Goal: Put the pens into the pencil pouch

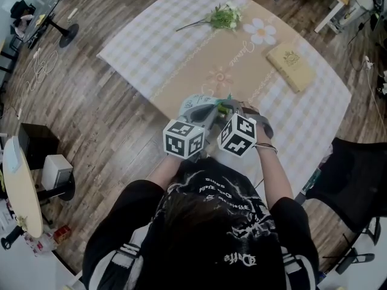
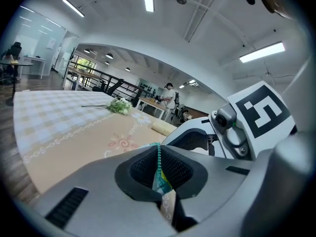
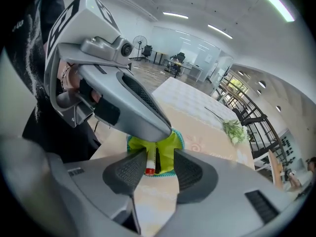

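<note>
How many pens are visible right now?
2. A red-tipped white pen and a dark pen sit side by side in the pouch mouth; others may be hidden inside.

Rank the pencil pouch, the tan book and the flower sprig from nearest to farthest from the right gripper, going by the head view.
1. Pencil pouch, right at the right gripper tips.
2. Tan book, up and to the right on the cloth.
3. Flower sprig, at the cloth's far end.
</note>
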`<state>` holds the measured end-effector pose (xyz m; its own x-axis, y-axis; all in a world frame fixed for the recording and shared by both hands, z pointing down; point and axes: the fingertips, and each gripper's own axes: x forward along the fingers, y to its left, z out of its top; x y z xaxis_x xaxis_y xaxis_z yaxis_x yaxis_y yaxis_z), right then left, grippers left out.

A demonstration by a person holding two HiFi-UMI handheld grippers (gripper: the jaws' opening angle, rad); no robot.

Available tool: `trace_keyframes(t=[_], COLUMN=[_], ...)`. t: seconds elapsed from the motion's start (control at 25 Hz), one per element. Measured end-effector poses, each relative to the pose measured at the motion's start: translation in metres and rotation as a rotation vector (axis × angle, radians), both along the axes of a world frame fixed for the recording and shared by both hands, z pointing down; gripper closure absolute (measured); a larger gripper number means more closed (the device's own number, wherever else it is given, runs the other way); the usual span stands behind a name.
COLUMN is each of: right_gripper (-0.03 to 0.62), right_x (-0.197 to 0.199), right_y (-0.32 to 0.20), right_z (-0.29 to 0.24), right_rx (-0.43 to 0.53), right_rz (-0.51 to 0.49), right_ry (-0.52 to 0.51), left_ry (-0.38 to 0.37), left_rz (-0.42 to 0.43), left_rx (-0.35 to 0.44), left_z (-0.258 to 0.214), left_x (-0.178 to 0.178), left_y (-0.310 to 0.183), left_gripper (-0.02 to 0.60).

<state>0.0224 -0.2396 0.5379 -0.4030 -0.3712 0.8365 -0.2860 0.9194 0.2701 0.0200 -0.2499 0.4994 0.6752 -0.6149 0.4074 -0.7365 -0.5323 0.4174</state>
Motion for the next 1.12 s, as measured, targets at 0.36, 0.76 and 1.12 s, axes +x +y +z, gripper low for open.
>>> trace_keyframes(t=[0.36, 0.76, 1.12], right_gripper=[0.401, 0.402, 0.418], right_x=[0.042, 0.116, 0.162], right_y=[-0.006, 0.012, 0.045], right_z=[-0.018, -0.026, -0.015], right_rx=[0.016, 0.01, 0.02], right_rz=[0.223, 0.595, 0.816], right_ry=[-0.132, -0.347, -0.41], left_ry=[-0.004, -0.02, -0.074], left_rz=[-0.026, -0.037, 0.034], left_rx=[0.013, -0.02, -0.081], left_z=[-0.001, 0.018, 0.048], left_x=[-0.001, 0.012, 0.031], left_y=[-0.005, 0.001, 0.024], left_gripper=[0.548, 0.548, 0.548])
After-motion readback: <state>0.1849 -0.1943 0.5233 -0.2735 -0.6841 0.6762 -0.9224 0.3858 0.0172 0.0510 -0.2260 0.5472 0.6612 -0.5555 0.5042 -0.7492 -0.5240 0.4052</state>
